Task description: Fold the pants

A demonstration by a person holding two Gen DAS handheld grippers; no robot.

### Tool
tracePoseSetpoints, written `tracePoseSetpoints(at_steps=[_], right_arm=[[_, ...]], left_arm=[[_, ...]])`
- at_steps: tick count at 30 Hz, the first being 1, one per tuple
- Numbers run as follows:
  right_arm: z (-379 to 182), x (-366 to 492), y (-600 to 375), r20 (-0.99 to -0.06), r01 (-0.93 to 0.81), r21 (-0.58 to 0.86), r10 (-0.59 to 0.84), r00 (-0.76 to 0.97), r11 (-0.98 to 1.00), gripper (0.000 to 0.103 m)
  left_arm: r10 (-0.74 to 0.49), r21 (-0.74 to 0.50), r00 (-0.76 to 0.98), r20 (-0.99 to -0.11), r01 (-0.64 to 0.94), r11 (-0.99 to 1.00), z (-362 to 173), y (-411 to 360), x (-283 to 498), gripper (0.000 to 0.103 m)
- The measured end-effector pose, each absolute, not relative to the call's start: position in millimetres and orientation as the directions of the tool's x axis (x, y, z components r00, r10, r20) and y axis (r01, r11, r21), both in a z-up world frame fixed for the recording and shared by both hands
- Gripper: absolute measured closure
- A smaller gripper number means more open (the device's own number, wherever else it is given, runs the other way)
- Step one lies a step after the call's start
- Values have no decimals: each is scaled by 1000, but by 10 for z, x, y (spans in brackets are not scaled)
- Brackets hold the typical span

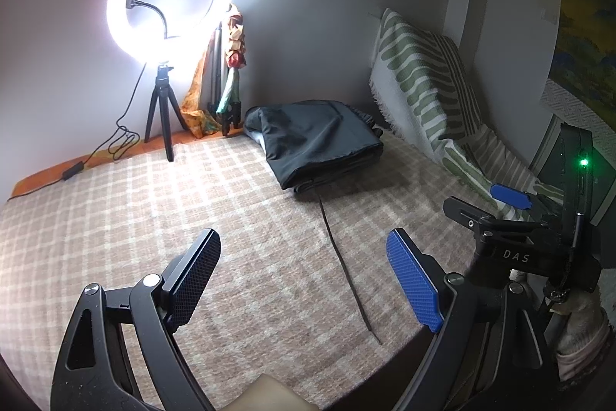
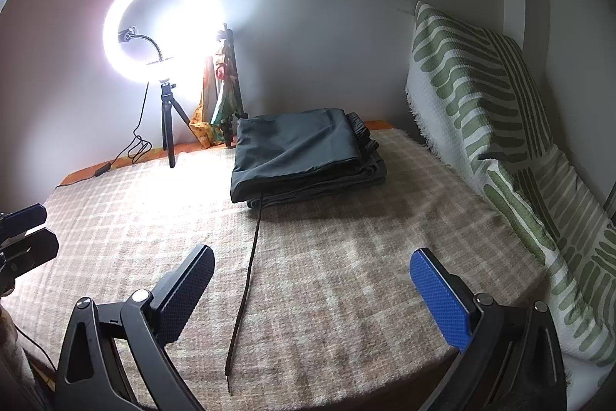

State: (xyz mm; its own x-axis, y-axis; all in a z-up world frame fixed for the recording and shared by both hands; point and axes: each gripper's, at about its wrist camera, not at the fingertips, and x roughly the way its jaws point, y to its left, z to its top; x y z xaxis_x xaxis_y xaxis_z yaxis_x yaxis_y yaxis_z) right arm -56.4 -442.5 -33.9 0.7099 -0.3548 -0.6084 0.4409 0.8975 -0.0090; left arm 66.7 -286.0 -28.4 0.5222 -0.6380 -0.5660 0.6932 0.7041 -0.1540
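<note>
Folded pants (image 2: pixel 304 156) rest on the blanket (image 2: pixel 346 276) — both grippers' fingers (image 1: pixel 200 276) (image 2: pixel 439 299) spread, empty.

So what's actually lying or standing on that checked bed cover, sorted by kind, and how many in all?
Folded dark pants: 1
Loose dark strap trailing out from under them: 1
Ring light on tripod: 1
Green patterned cushions along the wall: 2
Open grippers hovering, left and right: 2
Total: 7
</note>
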Motion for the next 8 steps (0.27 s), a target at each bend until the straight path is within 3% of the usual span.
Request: tracePoseSetpoints(at_steps=[8], right_arm=[[-405, -521, -4449, -619, 436, -8, -347, 704, 900, 0]], left_arm=[[-647, -131, 524, -554, 713, 689, -310, -2886, 653, 15]])
